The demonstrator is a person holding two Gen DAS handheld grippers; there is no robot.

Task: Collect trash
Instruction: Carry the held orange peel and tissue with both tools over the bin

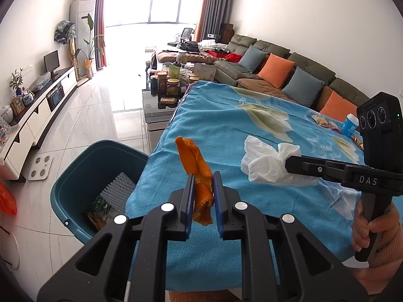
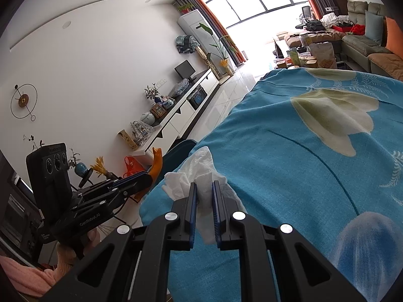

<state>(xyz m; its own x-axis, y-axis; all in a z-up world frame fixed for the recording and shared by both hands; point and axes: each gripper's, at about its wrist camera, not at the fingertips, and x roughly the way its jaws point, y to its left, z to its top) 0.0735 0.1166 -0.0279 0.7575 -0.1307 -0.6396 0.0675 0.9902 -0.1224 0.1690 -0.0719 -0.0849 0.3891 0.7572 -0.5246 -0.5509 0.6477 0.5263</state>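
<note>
Left gripper (image 1: 204,196) sits closest to my lens, jaws pinched nearly together on a strip of orange peel (image 1: 197,173) that stands roughly upright between the blue pads, its long axis running up out of the grip and a short tail hanging below. Right gripper (image 2: 204,209) is likewise nearly closed, clamped on a crumpled white tissue (image 2: 199,173); from the left wrist view the tissue looks lifted or just brushing the blue floral cloth (image 1: 226,115) that covers the table, I can't tell which. Outward from there: teal bin (image 1: 75,176) sits on the floor just past the table's left edge, down and to the left of the peel, already holding some scraps and a white ribbed piece. I judge the left hand is the nearer one to the bin, peel almost over the rim line but not yet above the opening; the right has to cross more cloth to get there. More litter remains at the far right of the table: a blue-lidded cup (image 1: 350,124) and some wrappers (image 1: 323,122). My call: left drops first, moving left and slightly down, then right follows.
</note>
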